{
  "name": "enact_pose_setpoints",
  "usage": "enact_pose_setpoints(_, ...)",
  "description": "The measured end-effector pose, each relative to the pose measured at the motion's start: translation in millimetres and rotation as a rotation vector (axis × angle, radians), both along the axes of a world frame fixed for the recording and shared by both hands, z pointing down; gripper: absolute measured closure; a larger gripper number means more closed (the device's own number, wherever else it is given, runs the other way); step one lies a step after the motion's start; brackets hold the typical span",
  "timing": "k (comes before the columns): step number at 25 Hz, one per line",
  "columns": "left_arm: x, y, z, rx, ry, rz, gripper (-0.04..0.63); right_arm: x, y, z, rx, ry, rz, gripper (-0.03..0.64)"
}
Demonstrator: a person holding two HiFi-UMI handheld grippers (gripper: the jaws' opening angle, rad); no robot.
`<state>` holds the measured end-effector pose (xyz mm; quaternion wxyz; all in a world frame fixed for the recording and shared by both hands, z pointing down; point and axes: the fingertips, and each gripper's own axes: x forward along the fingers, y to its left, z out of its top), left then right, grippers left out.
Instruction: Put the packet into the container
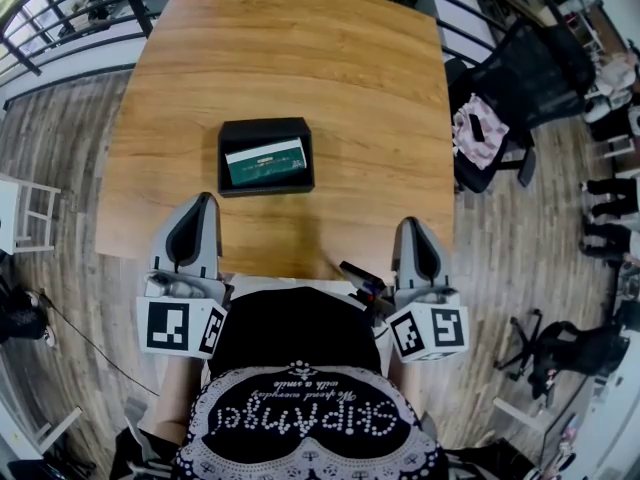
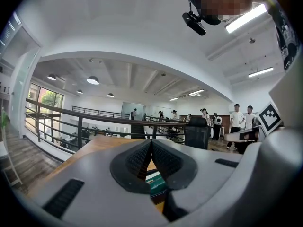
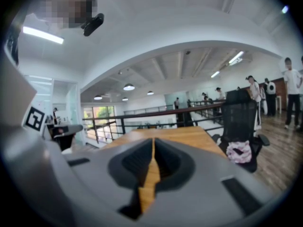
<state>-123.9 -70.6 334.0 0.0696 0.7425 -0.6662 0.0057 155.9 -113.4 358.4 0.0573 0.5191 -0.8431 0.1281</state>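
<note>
- We hold two grippers at the bottom of the head view. The left gripper (image 1: 204, 200) and the right gripper (image 1: 414, 224) both have their jaws pressed together with nothing between them, and each gripper's own view shows only the table through the slit.
- The one wooden table (image 1: 300, 48) fills the centre of the frame.
- One black container (image 1: 266, 125) sits just below the frame's centre, well apart from both grippers.
- One green packet (image 1: 266, 162) lies flat inside the container, so we judge the placing done.
- To finish well, we think both grippers should hold back at the table's near edge and stay clear of the container's rim, so that nothing gets nudged.
- Our count is two grippers, one table, one container and one packet.
</note>
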Motion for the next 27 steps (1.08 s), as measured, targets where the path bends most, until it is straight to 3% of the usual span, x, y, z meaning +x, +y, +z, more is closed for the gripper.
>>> enact_pose_setpoints(27, 13.6, -1.6, 9.1, -0.045, 0.001, 0.013, 0.566, 13.6, 0.0, 1.8, -0.004, 0.014, -0.003, 0.580)
